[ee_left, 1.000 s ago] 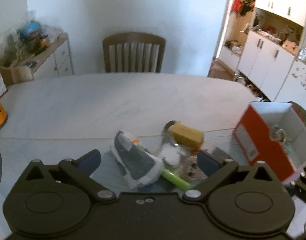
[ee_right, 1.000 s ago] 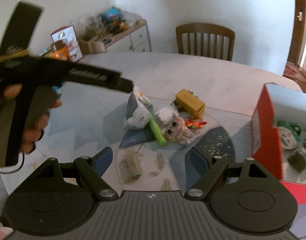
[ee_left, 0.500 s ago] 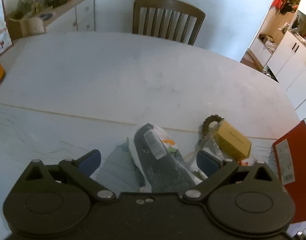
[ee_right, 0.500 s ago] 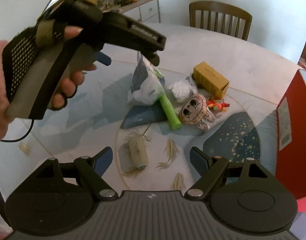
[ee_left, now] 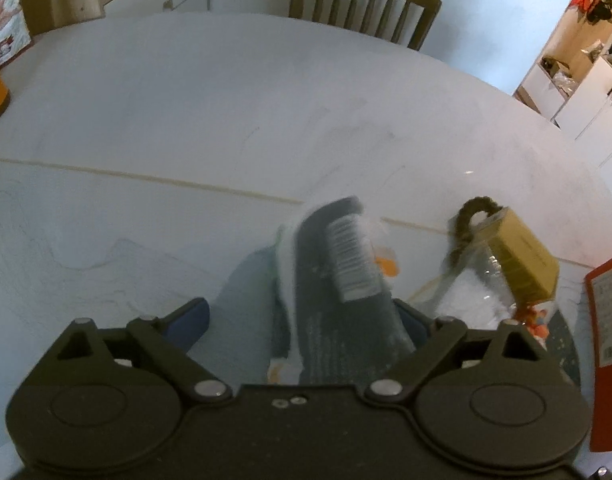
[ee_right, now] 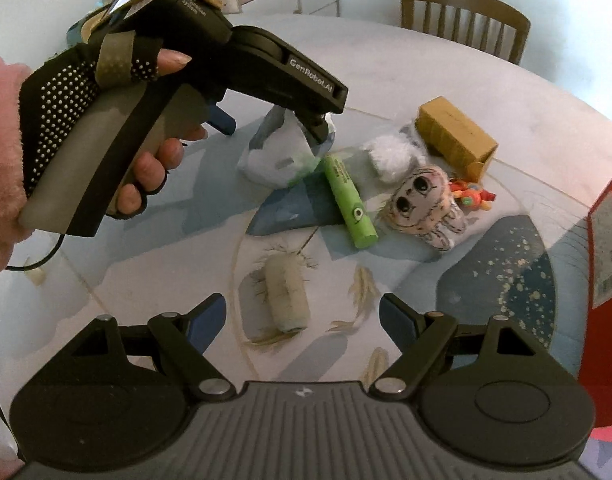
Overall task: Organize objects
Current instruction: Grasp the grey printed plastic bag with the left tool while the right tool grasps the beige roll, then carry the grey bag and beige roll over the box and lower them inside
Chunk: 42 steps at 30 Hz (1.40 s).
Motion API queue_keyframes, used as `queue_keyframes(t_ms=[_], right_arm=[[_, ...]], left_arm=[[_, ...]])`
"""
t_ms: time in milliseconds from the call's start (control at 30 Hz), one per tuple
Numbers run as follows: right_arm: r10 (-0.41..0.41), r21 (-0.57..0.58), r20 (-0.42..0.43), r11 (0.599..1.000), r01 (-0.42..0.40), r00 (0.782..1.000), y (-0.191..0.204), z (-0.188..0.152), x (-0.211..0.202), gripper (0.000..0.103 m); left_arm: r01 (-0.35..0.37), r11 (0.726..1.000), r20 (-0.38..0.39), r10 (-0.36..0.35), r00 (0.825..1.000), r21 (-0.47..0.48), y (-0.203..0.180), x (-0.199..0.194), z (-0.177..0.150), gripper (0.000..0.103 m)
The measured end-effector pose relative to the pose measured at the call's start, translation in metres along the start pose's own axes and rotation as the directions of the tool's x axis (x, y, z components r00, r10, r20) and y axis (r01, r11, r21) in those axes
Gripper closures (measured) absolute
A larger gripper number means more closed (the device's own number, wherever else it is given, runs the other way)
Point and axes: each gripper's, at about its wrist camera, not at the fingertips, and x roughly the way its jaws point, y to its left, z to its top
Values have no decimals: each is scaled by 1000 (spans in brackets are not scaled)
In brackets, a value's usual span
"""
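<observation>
A grey-and-white packet [ee_left: 342, 280] with a barcode label lies on the table and reaches in between the fingers of my left gripper [ee_left: 301, 320], which is open around it. The right wrist view shows that left gripper [ee_right: 271, 128] held in a gloved hand, tipped down over the packet [ee_right: 273, 160]. Beside the packet lie a green tube [ee_right: 348, 200], a big-eyed plush doll [ee_right: 426, 204], a white fluffy ball [ee_right: 386, 156], a yellow-brown carton [ee_right: 454, 132] and a small orange toy [ee_right: 472, 196]. My right gripper [ee_right: 303, 316] stands open above a pale bristly roll [ee_right: 285, 300].
A red box [ee_right: 606, 240] stands at the right edge, also at the right in the left wrist view as the red box [ee_left: 606, 320]. A brown ring [ee_left: 470, 220] leans against the carton [ee_left: 518, 260]. A wooden chair [ee_left: 366, 4] stands behind the oval table [ee_left: 185, 100]. Cabinets line the walls.
My left gripper has moved forward and down, and the packet now sits between its open fingers. My right gripper has drifted closer to the table and the pile.
</observation>
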Motion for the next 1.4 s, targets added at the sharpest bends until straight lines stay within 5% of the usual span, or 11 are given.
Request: queue_keyframes(t_ms=[333, 733, 933, 1400], right_arm=[[10, -53, -25, 999, -11, 1000, 13, 2, 17, 38], [-44, -104, -32, 994, 41, 998, 23, 5, 24, 63], [-54, -101, -40, 994, 50, 998, 25, 5, 22, 81], [-40, 46, 25, 998, 39, 999, 8, -2, -26, 83]], left_arm=[[40, 999, 39, -39, 998, -23, 20, -18, -17, 42], [34, 999, 50, -35, 998, 19, 24, -25, -26, 69], [35, 999, 62, -37, 997, 36, 19, -37, -37, 70], [99, 994, 41, -101, 994, 52, -5, -74, -68, 71]])
